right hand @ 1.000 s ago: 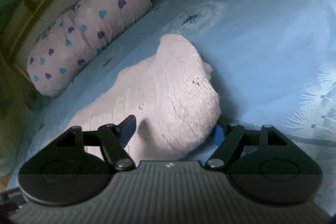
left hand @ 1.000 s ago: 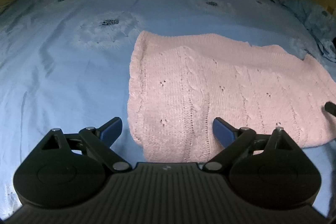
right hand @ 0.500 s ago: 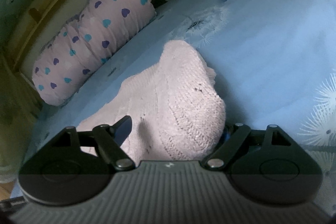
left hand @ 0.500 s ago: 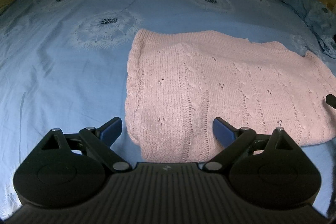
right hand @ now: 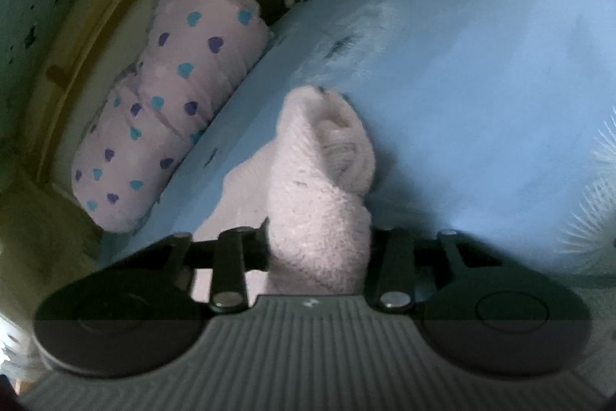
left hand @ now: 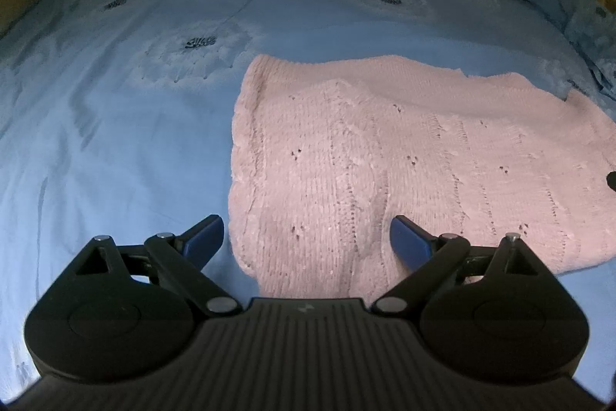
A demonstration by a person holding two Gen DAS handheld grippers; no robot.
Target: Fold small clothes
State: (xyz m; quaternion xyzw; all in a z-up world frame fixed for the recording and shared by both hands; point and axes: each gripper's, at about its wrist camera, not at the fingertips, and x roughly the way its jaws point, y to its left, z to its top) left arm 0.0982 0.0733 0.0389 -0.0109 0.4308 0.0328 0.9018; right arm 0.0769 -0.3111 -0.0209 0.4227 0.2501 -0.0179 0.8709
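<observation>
My right fingers (right hand: 318, 249) were clamped on a bunched end of the pink knit (left hand: 385, 172) lying on the bed (left hand: 115, 141), my left fingers (left hand: 307, 237) spread wide over its near edge, so next I judged the left should close before folding.

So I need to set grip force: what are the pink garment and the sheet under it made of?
The pink garment looks like soft, fuzzy knit yarn: visible stitch ribs and eyelet holes. The blue sheet looks like smooth, thin woven cloth with a faint sheen and a printed pattern; fibre unclear.
</observation>
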